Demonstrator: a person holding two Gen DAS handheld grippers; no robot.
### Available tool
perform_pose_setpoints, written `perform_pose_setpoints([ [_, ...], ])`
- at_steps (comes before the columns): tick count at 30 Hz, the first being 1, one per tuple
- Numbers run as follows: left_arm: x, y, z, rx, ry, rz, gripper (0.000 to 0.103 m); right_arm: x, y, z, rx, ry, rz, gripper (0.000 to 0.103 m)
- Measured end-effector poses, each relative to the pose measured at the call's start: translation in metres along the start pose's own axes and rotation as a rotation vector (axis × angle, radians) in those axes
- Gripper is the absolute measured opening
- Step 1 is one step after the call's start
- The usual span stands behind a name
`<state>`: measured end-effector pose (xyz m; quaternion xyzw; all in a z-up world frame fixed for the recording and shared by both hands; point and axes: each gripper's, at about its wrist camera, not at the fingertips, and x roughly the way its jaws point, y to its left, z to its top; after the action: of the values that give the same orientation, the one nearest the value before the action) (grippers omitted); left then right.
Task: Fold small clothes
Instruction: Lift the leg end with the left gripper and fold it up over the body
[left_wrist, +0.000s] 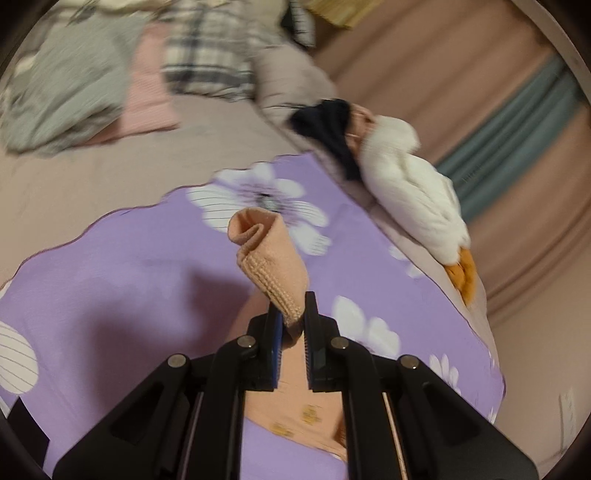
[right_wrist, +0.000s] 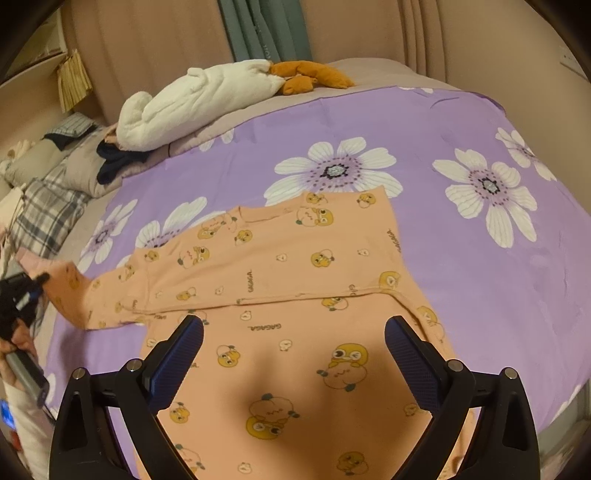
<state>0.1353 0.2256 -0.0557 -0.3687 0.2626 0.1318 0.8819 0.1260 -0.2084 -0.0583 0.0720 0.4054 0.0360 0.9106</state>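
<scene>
Peach duck-print top lies flat on the purple floral bedspread, 1 sleeve already across the chest. The left gripper is clamped on the ribbed sleeve cuff, lifted clear so the sleeve can swing inward. The right gripper, jaws spread and empty, hovers over the hem, likely ready to steady the body.

Each claw is black, with blue textured pads and silver screws.

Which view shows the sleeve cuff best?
The left wrist view: the ribbed sleeve cuff fills the centre, pinched in the left gripper. The right wrist view shows it small at the far left edge.
</scene>
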Motion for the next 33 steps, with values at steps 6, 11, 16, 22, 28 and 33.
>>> perform_pose_setpoints([
  [6,-0.002,-0.065,-0.022,0.19,0.05,-0.094,0.009,-0.001,-0.01,-0.003,0.023,0.002,0.005,0.099],
  [11,0.005,-0.1,-0.046,0.303,0.114,-0.134,0.009,-0.002,-0.018,-0.006,0.039,0.005,0.003,0.099],
  [16,0.019,-0.125,-0.079,0.407,0.194,-0.143,0.009,0.0,-0.026,-0.009,0.063,0.017,0.005,0.099],
  [22,0.034,-0.144,-0.13,0.536,0.296,-0.155,0.009,0.001,-0.03,-0.011,0.068,0.021,0.006,0.099],
  [28,0.053,-0.15,-0.172,0.604,0.399,-0.168,0.01,0.003,-0.037,-0.014,0.082,0.031,0.006,0.099],
  [33,0.075,-0.144,-0.198,0.616,0.49,-0.125,0.01,0.004,-0.041,-0.016,0.091,0.042,0.003,0.099],
])
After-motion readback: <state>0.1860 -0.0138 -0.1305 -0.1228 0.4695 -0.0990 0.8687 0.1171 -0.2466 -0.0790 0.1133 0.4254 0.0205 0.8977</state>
